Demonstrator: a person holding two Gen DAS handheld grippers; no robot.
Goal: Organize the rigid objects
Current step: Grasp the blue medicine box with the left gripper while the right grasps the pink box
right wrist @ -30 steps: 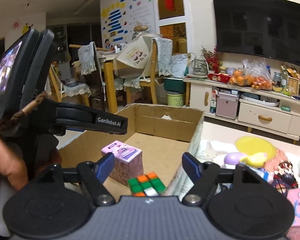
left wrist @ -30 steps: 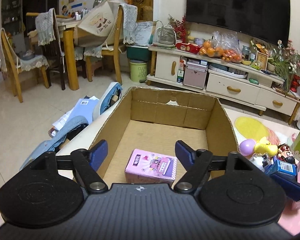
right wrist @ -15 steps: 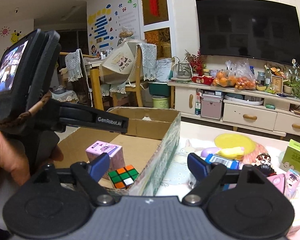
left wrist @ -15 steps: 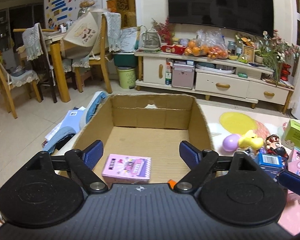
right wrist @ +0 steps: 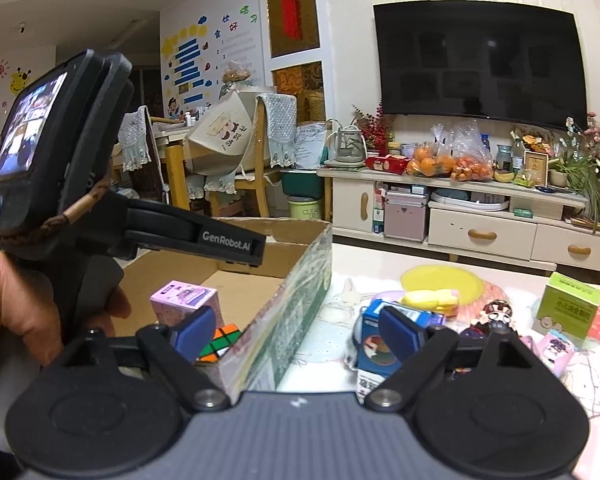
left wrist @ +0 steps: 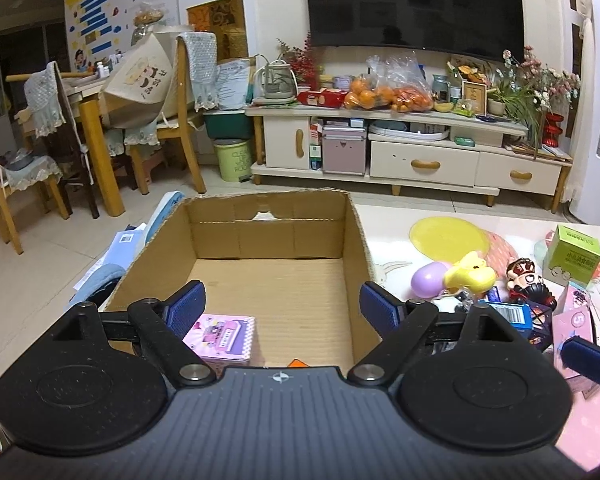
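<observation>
An open cardboard box (left wrist: pixel 352 236) (right wrist: pixel 300 280) stands on the table. A pink box (left wrist: pixel 222 338) (right wrist: pixel 182 300) and a colour cube (right wrist: pixel 220 342) lie in its near end. My left gripper (left wrist: pixel 282 304) is open and empty above the box's near end. My right gripper (right wrist: pixel 296 330) is open and empty, over the box's right wall. To the right lie a blue-and-white carton (right wrist: pixel 374 344), a yellow toy (left wrist: pixel 470 274), a purple egg (left wrist: pixel 428 274), a doll figure (left wrist: pixel 530 284) and a green box (left wrist: pixel 574 254) (right wrist: pixel 568 306).
The left gripper's body (right wrist: pixel 80 200) and the hand holding it fill the left of the right wrist view. A yellow disc (left wrist: pixel 448 236) and pink packets (right wrist: pixel 554 350) lie on the table. A TV cabinet (left wrist: pixel 420 152), chairs and a dining table stand behind.
Both grippers have drawn back and risen. The right gripper has shifted right, from over the box's inside to over its right wall. The pink box and cube stay in the box.
</observation>
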